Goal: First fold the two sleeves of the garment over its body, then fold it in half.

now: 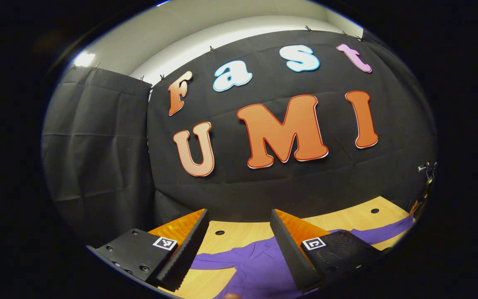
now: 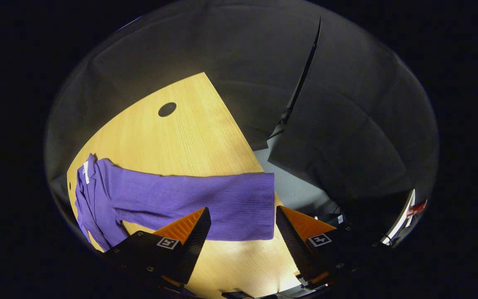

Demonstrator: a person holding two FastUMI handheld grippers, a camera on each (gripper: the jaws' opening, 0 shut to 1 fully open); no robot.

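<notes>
A purple ribbed garment (image 2: 168,199) lies flat on the wooden table (image 2: 189,137), one sleeve (image 2: 239,205) stretched out toward the table's edge. In the right gripper view my right gripper (image 2: 243,228) is open, its fingers either side of the sleeve's cuff end and just above it. In the left gripper view my left gripper (image 1: 239,241) is open and tilted up toward the wall, with the purple garment (image 1: 259,265) lying on the table (image 1: 239,230) below and between its fingers. Nothing is held.
The table has round holes (image 2: 167,109) in its top. Its edge (image 2: 259,162) runs close to the sleeve cuff, with grey floor (image 2: 297,191) beyond. Black cloth walls (image 1: 98,158) surround the booth. A stand with small parts (image 2: 405,216) is at the right.
</notes>
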